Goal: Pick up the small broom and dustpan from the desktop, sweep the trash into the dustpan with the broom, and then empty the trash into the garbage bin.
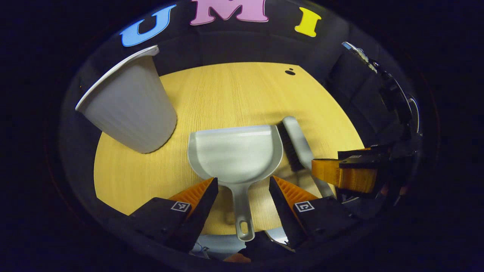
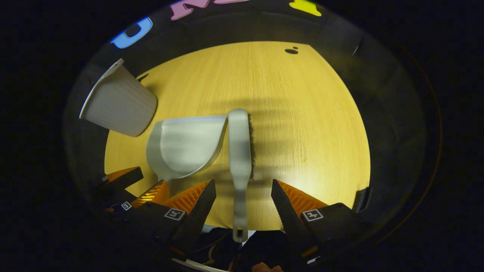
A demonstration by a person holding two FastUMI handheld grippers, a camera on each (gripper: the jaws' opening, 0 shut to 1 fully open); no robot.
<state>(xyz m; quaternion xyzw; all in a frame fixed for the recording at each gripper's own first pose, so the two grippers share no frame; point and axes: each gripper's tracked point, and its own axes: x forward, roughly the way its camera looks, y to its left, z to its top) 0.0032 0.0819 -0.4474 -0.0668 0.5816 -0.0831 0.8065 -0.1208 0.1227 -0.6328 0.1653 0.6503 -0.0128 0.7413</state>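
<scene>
Dustpan in the left gripper view lies on the table straight ahead of the left gripper, whose fingers are wide open and empty on each side of its handle, the long axis pointing at the camera. In the right gripper view the broom lies just right of the dustpan, its handle running back between the open, empty fingers of the right gripper, so each gripper is nearer its own tool.

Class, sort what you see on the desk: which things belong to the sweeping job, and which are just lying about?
Belongs to the job:
dustpan
broom
bin
left tongs, open around the dustpan handle
right tongs, open around the broom handle

Just lying about:
dark spots at the desk's far edge
</scene>
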